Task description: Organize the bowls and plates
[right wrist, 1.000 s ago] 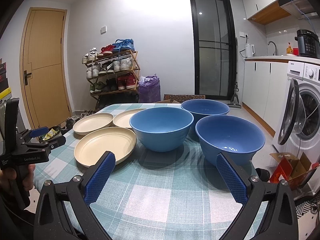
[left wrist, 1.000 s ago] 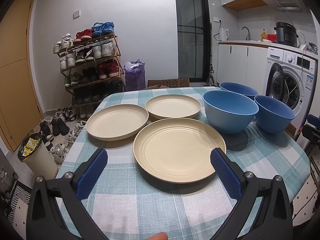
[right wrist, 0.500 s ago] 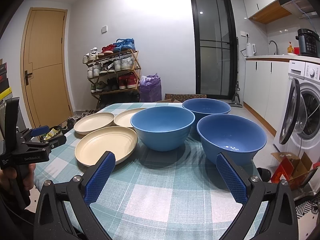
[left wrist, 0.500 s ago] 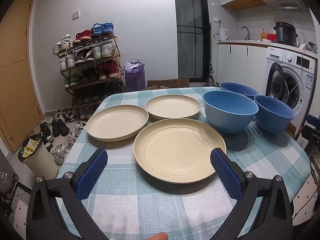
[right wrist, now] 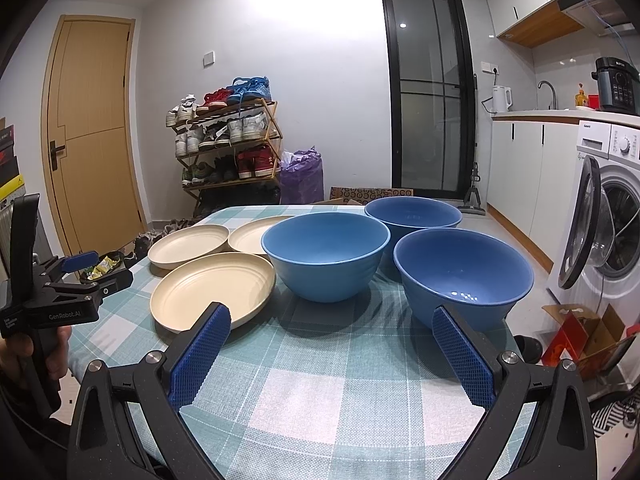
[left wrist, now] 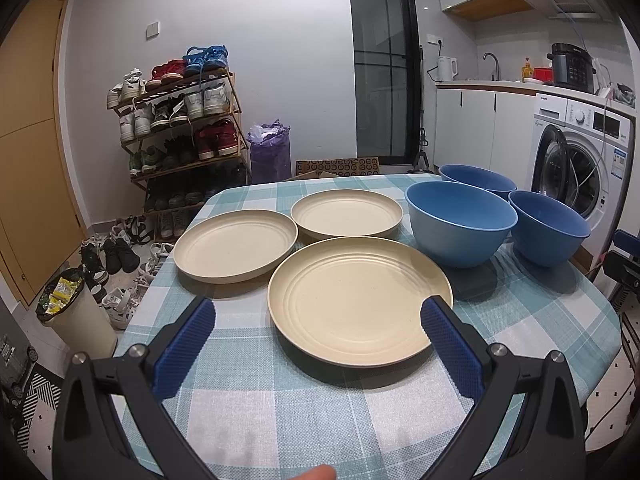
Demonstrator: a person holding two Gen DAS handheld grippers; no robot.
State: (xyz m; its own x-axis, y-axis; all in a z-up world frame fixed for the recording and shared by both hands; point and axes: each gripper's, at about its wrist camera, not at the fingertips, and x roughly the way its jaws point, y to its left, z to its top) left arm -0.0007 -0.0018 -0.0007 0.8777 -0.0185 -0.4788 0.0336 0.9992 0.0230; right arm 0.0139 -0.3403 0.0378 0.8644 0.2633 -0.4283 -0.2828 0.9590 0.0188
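left wrist, ribbed round cream plate [left wrist: 356, 300], smooth blue bowl [left wrist: 460, 228], checked cloth [left wrist: 320, 404]

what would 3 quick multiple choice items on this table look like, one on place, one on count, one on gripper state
1. The nearest cream plate lies where relative to the lighter blue bowl?
A. to its left
B. inside it
C. behind it

2. How many blue bowls are on the checked tablecloth?
A. one
B. three
C. five

3. What state is the right gripper in?
A. shut on a bowl
B. shut on a plate
C. open, holding nothing

Answers:
1 A, the plate lies on the cloth left of that bowl.
2 B, that bowl, the right one and the far one.
3 C, its blue pads stand wide apart above the cloth; the left gripper is open too.
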